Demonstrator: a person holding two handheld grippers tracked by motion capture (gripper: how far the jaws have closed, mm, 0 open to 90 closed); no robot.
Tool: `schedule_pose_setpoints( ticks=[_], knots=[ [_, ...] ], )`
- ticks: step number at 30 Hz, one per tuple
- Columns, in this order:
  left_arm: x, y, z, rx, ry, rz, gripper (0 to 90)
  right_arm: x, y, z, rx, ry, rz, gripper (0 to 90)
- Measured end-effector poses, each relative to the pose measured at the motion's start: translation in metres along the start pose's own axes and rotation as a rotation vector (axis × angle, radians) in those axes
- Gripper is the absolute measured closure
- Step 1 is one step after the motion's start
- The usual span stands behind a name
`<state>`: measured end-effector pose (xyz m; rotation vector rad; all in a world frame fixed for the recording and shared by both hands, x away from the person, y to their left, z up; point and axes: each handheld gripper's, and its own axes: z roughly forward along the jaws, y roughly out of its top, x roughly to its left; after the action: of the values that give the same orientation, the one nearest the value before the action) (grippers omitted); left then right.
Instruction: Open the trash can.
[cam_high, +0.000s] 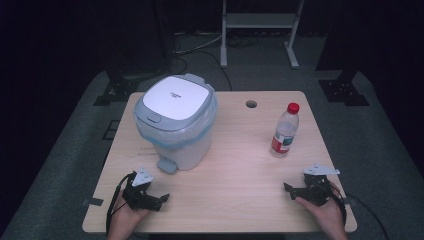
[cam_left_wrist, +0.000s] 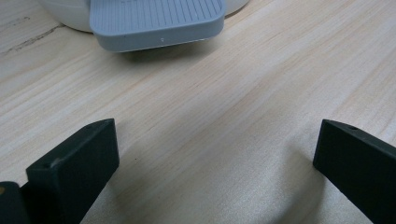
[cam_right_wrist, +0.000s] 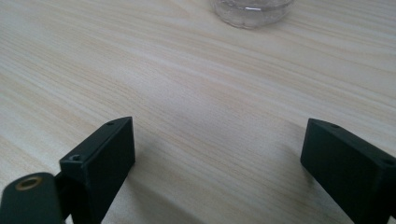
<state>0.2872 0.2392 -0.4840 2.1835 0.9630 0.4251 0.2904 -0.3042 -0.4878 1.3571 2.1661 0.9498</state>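
Note:
A white pedal bin (cam_high: 176, 120) with a grey lid and a blue liner stands at the table's back left. Its grey foot pedal (cam_left_wrist: 156, 21) lies just ahead of my left gripper (cam_left_wrist: 217, 149), whose jaws stand wide apart over bare wood. In the high view my left gripper (cam_high: 162, 199) rests near the front left edge, held by a hand. A clear water bottle (cam_high: 285, 131) with a red cap and red label stands upright at the right. Its clear base (cam_right_wrist: 252, 10) shows beyond my right gripper (cam_right_wrist: 219, 147), open and empty. My right gripper (cam_high: 288, 188) sits near the front right edge.
The light wooden table (cam_high: 240, 165) has a round cable hole (cam_high: 251, 104) near its back edge. A metal stand (cam_high: 260, 30) and dark equipment stand on the grey floor behind. Cables trail from both grippers off the front edge.

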Motion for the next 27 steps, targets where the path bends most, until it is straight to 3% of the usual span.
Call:
schedule_pose_setpoints(
  ticks=[7,14,18,27],
  knots=[
    [0.0,0.0,0.0,0.0,0.0,0.0,0.0,0.0,-0.001,-0.001,-0.002,-0.003,0.002,9.3],
    [0.0,0.0,0.0,0.0,0.0,0.0,0.0,0.001,0.0,-0.003,-0.011,0.025,0.003,20.9],
    [0.0,0.0,0.0,0.0,0.0,-0.001,0.0,0.0,0.006,-0.004,-0.019,0.021,-0.014,21.1],
    [0.0,0.0,0.0,-0.001,0.002,-0.003,0.0,-0.006,0.018,-0.009,-0.074,0.021,0.001,21.3]
  ],
)
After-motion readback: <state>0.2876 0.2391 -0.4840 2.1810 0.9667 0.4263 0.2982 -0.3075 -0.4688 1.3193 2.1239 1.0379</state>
